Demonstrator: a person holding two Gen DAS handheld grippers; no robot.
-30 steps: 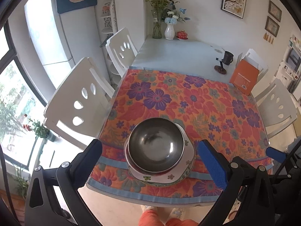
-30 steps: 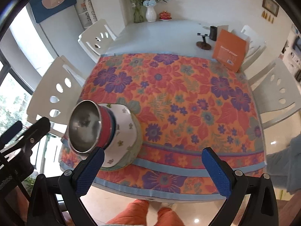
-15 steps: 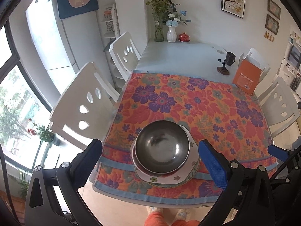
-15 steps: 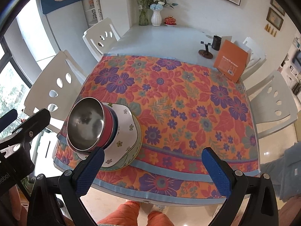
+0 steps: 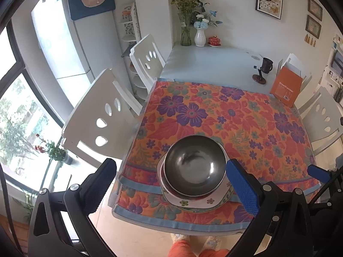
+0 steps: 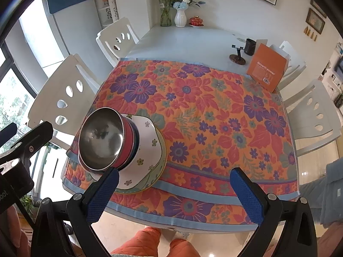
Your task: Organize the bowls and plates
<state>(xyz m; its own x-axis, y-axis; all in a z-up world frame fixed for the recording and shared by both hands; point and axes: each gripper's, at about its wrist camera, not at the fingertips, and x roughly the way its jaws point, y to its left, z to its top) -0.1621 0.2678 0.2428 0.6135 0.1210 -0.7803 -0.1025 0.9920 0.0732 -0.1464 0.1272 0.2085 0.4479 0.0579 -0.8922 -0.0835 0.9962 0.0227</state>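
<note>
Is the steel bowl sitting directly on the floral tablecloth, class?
No, the steel bowl rests on a red bowl atop a white flowered plate, so the tablecloth never touches it.

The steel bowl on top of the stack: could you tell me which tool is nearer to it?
Left. The left tool hangs open right over the steel bowl; the right tool is off to the bowl's right.

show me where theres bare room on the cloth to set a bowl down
Nearly all the cloth is bare: everything right of the stack through to the orange book, and the strip behind the stack. The bare tabletop beyond is free up to the vases. Only the near-left corner is crowded.
</note>
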